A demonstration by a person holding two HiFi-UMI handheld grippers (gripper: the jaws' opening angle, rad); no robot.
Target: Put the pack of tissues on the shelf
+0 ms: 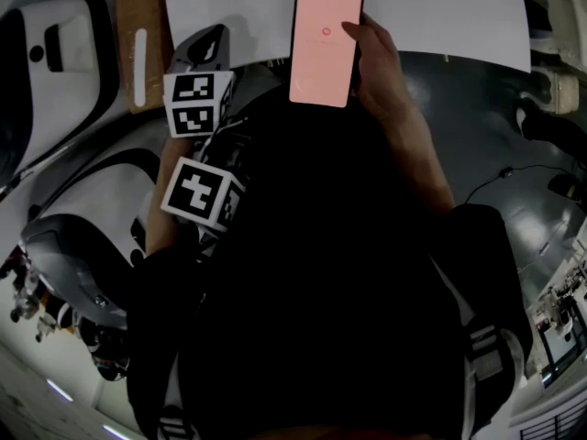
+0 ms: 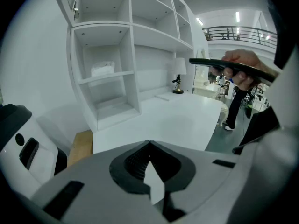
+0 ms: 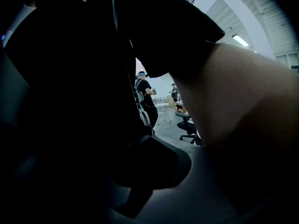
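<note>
White shelf [image 2: 132, 64] holds pack of tissues [image 2: 103, 69] | left gripper [image 2: 149, 144] clenched empty | right gripper [image 3: 151, 136] clenched, shadowed

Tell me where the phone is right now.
Head view, top centre: the phone is held in the person's right hand, just right of the upper marker cube. The left gripper view shows it edge-on at upper right.
</note>
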